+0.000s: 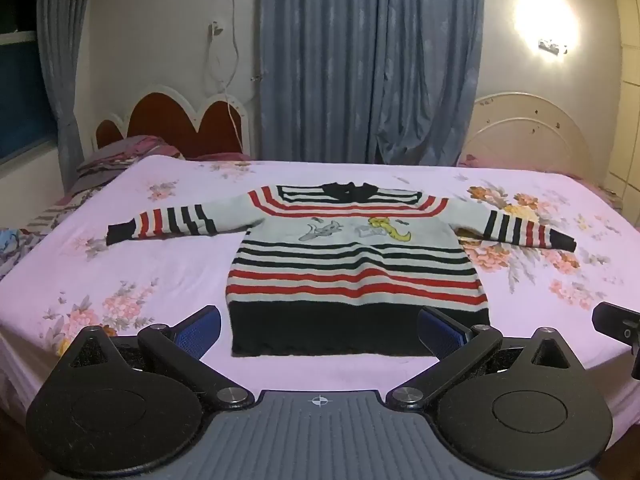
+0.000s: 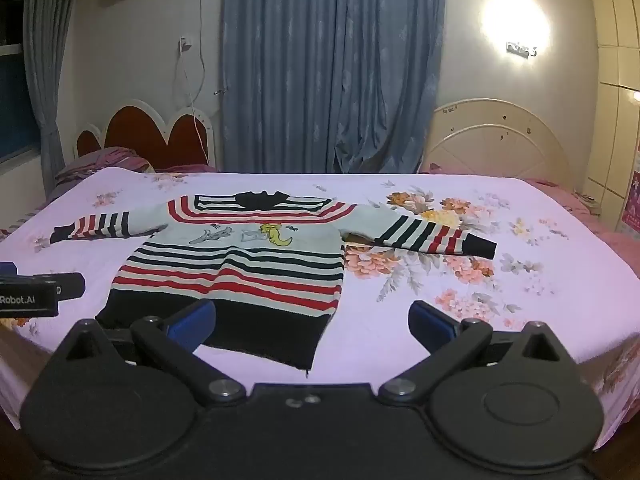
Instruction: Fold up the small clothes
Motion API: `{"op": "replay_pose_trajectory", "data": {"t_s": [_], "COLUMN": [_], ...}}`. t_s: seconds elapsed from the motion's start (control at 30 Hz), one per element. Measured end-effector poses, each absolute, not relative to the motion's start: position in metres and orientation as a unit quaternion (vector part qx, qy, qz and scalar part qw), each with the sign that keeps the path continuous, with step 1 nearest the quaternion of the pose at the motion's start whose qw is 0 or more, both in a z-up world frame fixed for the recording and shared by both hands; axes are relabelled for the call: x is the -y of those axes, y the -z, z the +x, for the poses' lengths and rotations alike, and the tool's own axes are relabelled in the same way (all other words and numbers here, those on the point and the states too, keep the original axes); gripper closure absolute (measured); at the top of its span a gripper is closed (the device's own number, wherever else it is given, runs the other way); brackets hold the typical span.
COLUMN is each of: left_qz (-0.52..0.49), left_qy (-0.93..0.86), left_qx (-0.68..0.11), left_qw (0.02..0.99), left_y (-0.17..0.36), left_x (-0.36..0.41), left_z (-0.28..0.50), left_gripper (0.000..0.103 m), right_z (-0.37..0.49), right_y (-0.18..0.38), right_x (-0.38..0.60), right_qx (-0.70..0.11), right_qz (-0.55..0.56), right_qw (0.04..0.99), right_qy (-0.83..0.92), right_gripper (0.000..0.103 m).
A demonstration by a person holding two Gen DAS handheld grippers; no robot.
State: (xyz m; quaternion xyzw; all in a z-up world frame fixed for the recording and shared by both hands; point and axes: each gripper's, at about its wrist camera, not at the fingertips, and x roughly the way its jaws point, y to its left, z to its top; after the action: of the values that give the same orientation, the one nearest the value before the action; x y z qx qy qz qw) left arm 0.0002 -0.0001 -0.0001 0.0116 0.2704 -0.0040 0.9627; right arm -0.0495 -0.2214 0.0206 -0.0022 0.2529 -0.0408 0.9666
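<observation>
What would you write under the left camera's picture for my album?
A striped sweater lies flat, sleeves out, on a flowery bed sheet, with the open left gripper near its hem.

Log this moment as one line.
sweater: flat on bed, unfolded | left claw: open, empty | right claw: open, empty

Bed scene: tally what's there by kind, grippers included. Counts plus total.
Sweaters: 1, striped sweater spread flat, both sleeves out
Grippers: 2, left gripper and right gripper, jaws of both open, neither gripping anything
Floral bedsheets: 1, pink bedsheet under the sweater
Headboards: 2, red headboard, cream headboard
Total: 6
</observation>
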Motion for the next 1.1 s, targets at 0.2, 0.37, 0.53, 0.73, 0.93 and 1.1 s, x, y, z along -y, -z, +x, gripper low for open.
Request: {"op": "replay_pose_trajectory", "data": {"t_s": [0.2, 0.37, 0.53, 0.73, 0.93, 1.1], "left_qz": [0.014, 0.015, 0.017, 0.017, 0.017, 0.018], "left_qy": [0.001, -0.001, -0.002, -0.002, -0.001, 0.000], "left_qx": [-0.266, -0.263, -0.264, -0.264, -0.265, -0.265], "left_qw": [0.964, 0.965, 0.964, 0.964, 0.964, 0.964], "left_y": [0.003, -0.001, -0.006, -0.005, -0.006, -0.006], "left_x": [-0.004, -0.010, -0.005, -0.005, -0.001, 0.001], "left_z": [0.003, -0.001, 0.003, 0.003, 0.005, 0.004], "left_gripper": [0.000, 0.000, 0.000, 0.000, 0.000, 0.000], "right_z": [-0.049, -0.047, -0.046, -0.047, -0.047, -0.047], "right_y": [-0.021, -0.020, -0.025, -0.028, -0.025, -0.025], "right_x": [0.221, 0.223, 0.223, 0.226, 0.230, 0.232], "right_qx": [-0.252, -0.252, -0.246, -0.246, -0.245, -0.245], "right_qz": [-0.003, -0.003, -0.004, -0.004, -0.002, -0.002], "right_qw": [0.967, 0.967, 0.968, 0.968, 0.969, 0.969], "right_qy": [0.040, 0.039, 0.040, 0.039, 0.038, 0.039], "right_gripper": [0.001, 0.001, 0.001, 0.001, 0.001, 0.001]}}
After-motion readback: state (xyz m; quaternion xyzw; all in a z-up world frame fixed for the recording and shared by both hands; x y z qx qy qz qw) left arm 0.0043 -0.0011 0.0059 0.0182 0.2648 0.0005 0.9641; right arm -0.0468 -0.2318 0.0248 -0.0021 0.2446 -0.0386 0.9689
